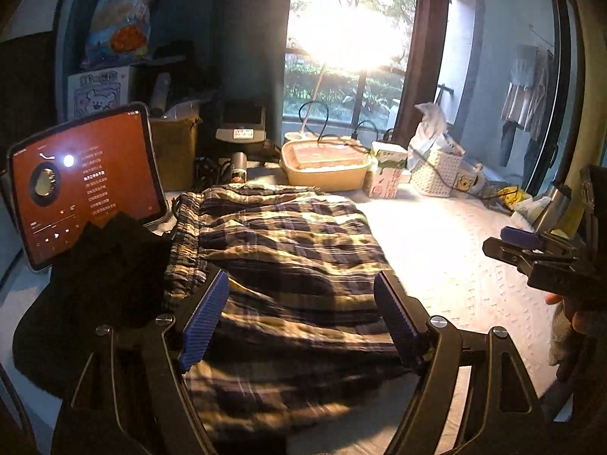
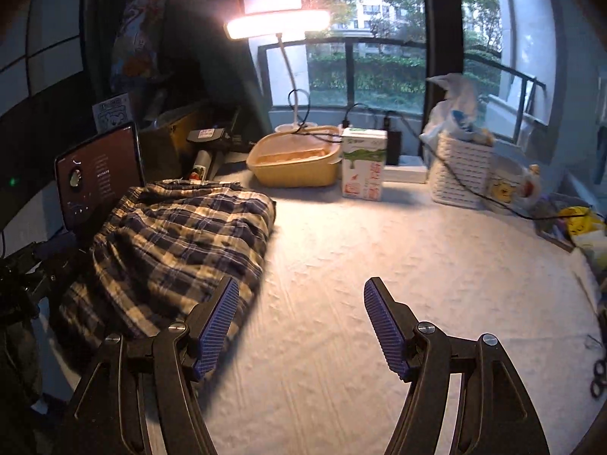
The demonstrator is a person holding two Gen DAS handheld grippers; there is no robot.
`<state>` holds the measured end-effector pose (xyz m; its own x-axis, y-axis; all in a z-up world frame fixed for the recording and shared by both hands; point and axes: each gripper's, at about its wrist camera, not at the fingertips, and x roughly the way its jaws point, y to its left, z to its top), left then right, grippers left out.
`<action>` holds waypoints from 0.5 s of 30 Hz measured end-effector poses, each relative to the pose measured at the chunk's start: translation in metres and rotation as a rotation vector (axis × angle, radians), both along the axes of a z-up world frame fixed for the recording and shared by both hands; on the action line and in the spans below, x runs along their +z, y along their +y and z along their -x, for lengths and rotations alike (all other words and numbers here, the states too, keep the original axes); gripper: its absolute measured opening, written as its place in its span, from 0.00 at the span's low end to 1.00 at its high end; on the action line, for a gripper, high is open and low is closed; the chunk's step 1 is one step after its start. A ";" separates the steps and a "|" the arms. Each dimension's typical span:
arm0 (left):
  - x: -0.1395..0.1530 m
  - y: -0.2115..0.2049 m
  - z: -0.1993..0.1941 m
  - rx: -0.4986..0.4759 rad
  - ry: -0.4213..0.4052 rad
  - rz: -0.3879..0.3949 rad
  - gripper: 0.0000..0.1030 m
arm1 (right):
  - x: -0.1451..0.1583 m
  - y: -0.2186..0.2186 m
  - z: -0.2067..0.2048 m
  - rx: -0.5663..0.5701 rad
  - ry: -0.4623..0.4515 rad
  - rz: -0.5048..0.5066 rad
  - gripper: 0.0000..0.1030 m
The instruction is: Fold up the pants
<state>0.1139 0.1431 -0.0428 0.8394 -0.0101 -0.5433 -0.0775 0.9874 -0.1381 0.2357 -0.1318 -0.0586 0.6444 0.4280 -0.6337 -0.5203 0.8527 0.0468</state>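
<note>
While the plaid pants [image 1: 288, 265] lie bunched in a thick folded bundle toward the left edge of the tabletop [image 2: 379, 265], nothing is held by either tool. The left gripper [image 1: 301, 318] is seen poised above the bundle, its jaws spread wide with only air between the blue pads [image 1: 205, 322]; the cloth is below them, not pinched. The right gripper [image 2: 301, 322] is likewise opened wide and empty, hanging over bare tabletop just beside the bundle's right edge.

The elastic waistband [image 1: 186, 235] is turned toward the left edge, next to a dark cloth [image 1: 110, 265] and the propped tablet [image 1: 83, 182]. Along the far edge a yellow tub [image 2: 296, 163], a carton [image 2: 364, 167] and a white basket [image 2: 459, 174] are lined up, well apart from the pants.

The step in hand is judged to be a release after a fold: the layers are stacked, yet the near end looks loose and rumpled. A tidier finish seems called for next. The near hem would have to be pinched by both grippers at its two corners, lifted together and laid over toward the far edge, with the jaws kept clear of the dark cloth so it is not dragged along.
</note>
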 end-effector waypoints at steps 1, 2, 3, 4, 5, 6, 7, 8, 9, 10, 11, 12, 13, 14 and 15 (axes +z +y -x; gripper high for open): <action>0.003 -0.003 0.005 0.001 -0.012 0.003 0.76 | 0.002 -0.003 0.005 -0.005 -0.007 0.002 0.69; 0.007 -0.008 0.010 0.000 -0.025 -0.001 0.76 | 0.006 -0.008 0.010 -0.010 -0.017 0.004 0.69; 0.011 -0.013 0.015 0.000 -0.040 -0.011 0.76 | 0.009 -0.012 0.016 -0.014 -0.028 0.004 0.69; 0.015 -0.017 0.018 0.000 -0.051 -0.022 0.76 | 0.013 -0.016 0.022 -0.018 -0.042 0.004 0.70; 0.019 -0.021 0.022 -0.002 -0.065 -0.034 0.77 | 0.019 -0.020 0.029 -0.022 -0.060 0.005 0.71; 0.024 -0.025 0.026 -0.005 -0.081 -0.049 0.77 | 0.023 -0.023 0.035 -0.025 -0.075 0.004 0.72; 0.028 -0.029 0.029 -0.007 -0.092 -0.062 0.77 | 0.027 -0.026 0.041 -0.027 -0.089 0.003 0.76; 0.035 -0.034 0.033 -0.008 -0.107 -0.084 0.77 | 0.033 -0.030 0.048 -0.031 -0.109 -0.001 0.80; 0.039 -0.036 0.035 -0.006 -0.117 -0.097 0.77 | 0.038 -0.034 0.054 -0.037 -0.124 -0.005 0.82; 0.044 -0.040 0.039 -0.002 -0.133 -0.109 0.78 | 0.043 -0.036 0.059 -0.044 -0.137 -0.009 0.82; 0.049 -0.044 0.043 -0.002 -0.153 -0.120 0.79 | 0.049 -0.040 0.066 -0.048 -0.154 -0.015 0.82; 0.053 -0.047 0.047 -0.003 -0.166 -0.127 0.81 | 0.054 -0.043 0.073 -0.050 -0.171 -0.020 0.82; 0.058 -0.051 0.052 -0.001 -0.187 -0.133 0.85 | 0.059 -0.046 0.078 -0.053 -0.186 -0.024 0.83; 0.062 -0.054 0.056 -0.004 -0.204 -0.136 0.89 | 0.065 -0.050 0.085 -0.059 -0.206 -0.031 0.84; 0.065 -0.056 0.058 -0.006 -0.216 -0.138 0.90 | 0.070 -0.053 0.091 -0.065 -0.222 -0.037 0.86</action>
<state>0.0554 0.0872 0.0219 0.9364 0.0465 -0.3479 -0.0552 0.9984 -0.0151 0.1447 -0.1851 0.0114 0.7931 0.4017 -0.4579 -0.4657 0.8844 -0.0306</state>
